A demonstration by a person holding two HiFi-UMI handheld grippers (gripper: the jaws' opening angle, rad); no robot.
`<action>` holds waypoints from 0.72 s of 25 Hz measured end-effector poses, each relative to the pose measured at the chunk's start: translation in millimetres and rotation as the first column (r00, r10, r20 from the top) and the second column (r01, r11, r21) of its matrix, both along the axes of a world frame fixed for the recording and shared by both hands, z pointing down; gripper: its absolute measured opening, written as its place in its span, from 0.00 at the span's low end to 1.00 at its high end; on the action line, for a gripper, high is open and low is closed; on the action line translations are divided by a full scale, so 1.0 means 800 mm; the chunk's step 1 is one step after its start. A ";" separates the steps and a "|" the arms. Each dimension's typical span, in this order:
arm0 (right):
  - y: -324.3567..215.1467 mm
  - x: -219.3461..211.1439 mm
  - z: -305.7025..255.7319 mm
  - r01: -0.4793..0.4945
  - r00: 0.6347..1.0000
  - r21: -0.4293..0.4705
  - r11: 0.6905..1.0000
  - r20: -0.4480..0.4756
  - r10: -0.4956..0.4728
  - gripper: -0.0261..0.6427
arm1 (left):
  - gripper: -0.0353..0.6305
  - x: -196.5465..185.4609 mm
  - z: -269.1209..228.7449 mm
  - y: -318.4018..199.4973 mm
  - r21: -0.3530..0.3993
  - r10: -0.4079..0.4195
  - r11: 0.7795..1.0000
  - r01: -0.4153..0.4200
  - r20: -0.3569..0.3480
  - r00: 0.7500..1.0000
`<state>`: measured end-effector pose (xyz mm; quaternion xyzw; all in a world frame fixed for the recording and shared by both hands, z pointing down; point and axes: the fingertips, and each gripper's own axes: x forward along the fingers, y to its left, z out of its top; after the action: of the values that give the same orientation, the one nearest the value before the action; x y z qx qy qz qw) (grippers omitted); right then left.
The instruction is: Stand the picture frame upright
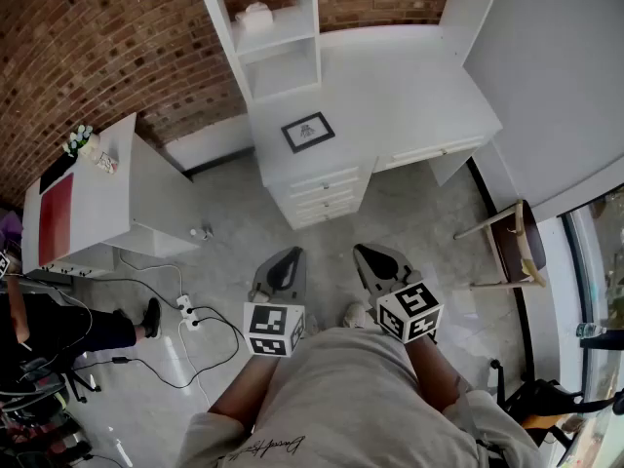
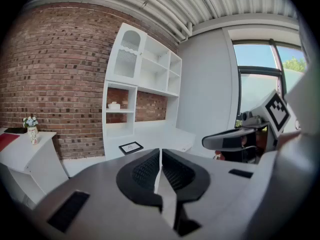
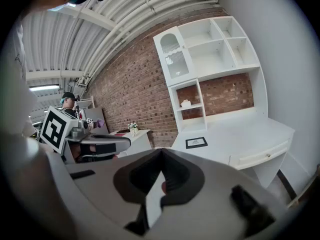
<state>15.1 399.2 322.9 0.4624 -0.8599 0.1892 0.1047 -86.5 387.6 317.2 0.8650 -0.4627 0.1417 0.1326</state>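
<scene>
Frame (image 1: 308,132) is lying flat on the desk (image 1: 409,86), face up, well ahead of both sets of jaws and touching neither. In the left gripper view it's sitting just above and left of the jaw tips. In the right gripper view it's sitting above and right of them.

You're holding the left gripper (image 1: 283,263) low over the floor, jaws pressed together and empty. The right gripper (image 1: 375,258) is sitting just beside it, its jaws pressed together and empty too.

Drawers (image 1: 322,191) are sitting under the desk edge, between the frame and the jaws. The shelf unit (image 1: 278,37) is standing on the desk beyond the frame, with a small white pot (image 1: 256,13) sitting in one compartment.

A side table (image 1: 107,208) carrying a flower vase (image 1: 80,141) is standing off to the left of the left jaws. A chair (image 1: 515,247) is standing off to the right of the right jaws. A power strip (image 1: 187,310) is lying on the floor near the left gripper, on its left.
</scene>
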 end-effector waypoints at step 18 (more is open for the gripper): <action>0.012 0.012 0.000 0.012 0.998 -0.017 1.000 0.069 -0.011 0.08 | 0.09 0.012 -0.003 0.015 -0.006 -0.015 1.000 0.015 0.009 1.000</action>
<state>24.5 408.8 322.5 0.4496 -0.8640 0.2119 0.0804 -77.0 399.5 314.5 0.8605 -0.4693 0.1460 0.1340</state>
